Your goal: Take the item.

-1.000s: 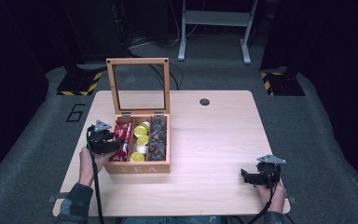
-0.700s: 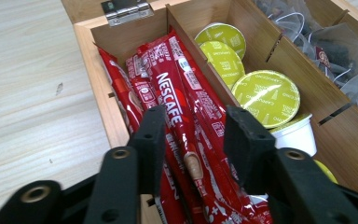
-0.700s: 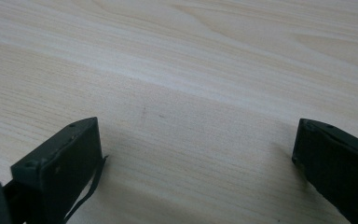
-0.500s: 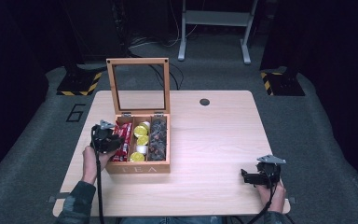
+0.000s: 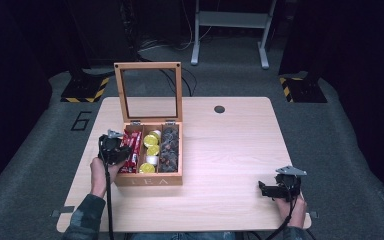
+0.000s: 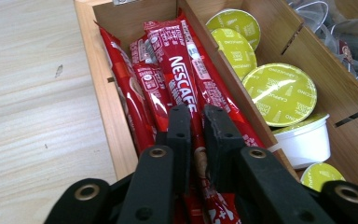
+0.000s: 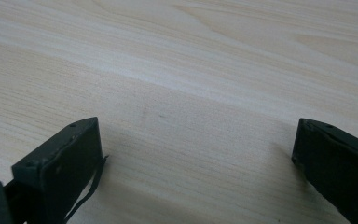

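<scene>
An open wooden tea box (image 5: 147, 180) stands on the table with its glass lid (image 5: 147, 65) upright. Red Nescafe sticks (image 5: 131, 145) fill its left compartment, yellow-lidded capsules (image 5: 151, 141) the middle one, dark tea bags (image 5: 170, 145) the right one. My left gripper (image 5: 125, 152) reaches into the left compartment. Its jaws have just been closing, and in the left gripper view they pinch one red Nescafe stick (image 6: 179, 70) between the left gripper's (image 6: 196, 112) tips. My right gripper (image 5: 261, 189) rests open low over bare wood at the front right, with nothing between the right gripper's (image 7: 196, 140) jaws.
The light wooden table (image 5: 230, 150) has a round cable hole (image 5: 219, 109) near its back edge. A white capsule (image 6: 303, 140) sits among the yellow capsules (image 6: 279, 93), and clear-wrapped tea bags (image 6: 349, 42) lie beyond. Dark floor surrounds the table.
The left gripper has edged a little toward the box's left compartment. The right gripper has stayed where it was.
</scene>
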The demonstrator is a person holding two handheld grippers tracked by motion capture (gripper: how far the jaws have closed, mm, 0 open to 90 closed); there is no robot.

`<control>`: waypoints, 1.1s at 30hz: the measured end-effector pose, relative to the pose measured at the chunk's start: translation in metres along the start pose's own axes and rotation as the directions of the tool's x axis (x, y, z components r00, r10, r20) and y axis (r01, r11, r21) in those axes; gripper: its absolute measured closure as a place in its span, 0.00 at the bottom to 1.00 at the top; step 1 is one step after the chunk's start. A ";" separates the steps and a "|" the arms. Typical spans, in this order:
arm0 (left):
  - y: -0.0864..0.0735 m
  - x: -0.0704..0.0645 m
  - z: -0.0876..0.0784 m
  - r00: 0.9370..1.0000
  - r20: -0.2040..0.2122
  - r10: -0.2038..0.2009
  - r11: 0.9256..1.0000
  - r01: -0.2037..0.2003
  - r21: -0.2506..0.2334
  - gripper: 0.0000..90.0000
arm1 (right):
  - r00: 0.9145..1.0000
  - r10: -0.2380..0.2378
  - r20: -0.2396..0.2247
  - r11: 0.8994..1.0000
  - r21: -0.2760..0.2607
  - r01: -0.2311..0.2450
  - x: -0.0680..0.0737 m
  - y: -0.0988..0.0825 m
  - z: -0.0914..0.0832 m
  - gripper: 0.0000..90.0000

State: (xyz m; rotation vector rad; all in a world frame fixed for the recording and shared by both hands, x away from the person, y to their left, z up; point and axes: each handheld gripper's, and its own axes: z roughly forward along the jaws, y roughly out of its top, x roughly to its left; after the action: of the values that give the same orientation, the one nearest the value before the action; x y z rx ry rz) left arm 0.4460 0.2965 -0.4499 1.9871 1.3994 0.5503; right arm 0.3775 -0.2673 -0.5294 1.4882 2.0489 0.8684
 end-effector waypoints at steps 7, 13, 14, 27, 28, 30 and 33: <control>-0.003 0.002 -0.002 0.999 0.023 -0.030 0.999 0.031 -0.027 0.95 | 1.000 -0.001 0.000 1.000 0.000 0.001 0.000 0.000 0.000 0.01; -0.004 0.004 -0.008 0.998 0.030 -0.058 0.996 0.060 -0.071 0.95 | 1.000 -0.001 0.000 1.000 -0.001 0.001 0.000 0.000 0.000 0.01; -0.004 0.004 -0.010 0.998 0.030 -0.058 0.995 0.061 -0.077 0.95 | 1.000 -0.001 0.000 1.000 -0.001 0.001 0.000 0.000 0.000 0.01; -0.002 0.004 -0.030 0.997 0.057 -0.056 0.990 0.063 -0.126 0.95 | 1.000 0.000 0.000 1.000 -0.001 0.000 0.000 0.000 0.000 0.01; -0.002 0.003 -0.031 0.997 0.057 -0.053 0.989 0.060 -0.132 0.95 | 1.000 0.000 0.000 1.000 -0.001 0.000 0.000 0.000 0.000 0.01; -0.002 0.003 -0.032 0.997 0.059 -0.051 0.989 0.059 -0.132 0.95 | 1.000 0.000 0.000 1.000 -0.001 0.000 0.000 0.000 0.000 0.01; 0.000 0.000 -0.037 0.996 0.073 -0.041 0.987 0.052 -0.150 0.95 | 1.000 -0.001 0.000 1.000 -0.001 0.001 0.000 0.000 0.000 0.01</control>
State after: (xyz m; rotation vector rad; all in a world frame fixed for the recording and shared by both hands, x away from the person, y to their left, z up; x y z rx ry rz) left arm 0.4219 0.3064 -0.4234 1.8311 1.3184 0.5449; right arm 0.3775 -0.2674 -0.5295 1.4867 2.0489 0.8690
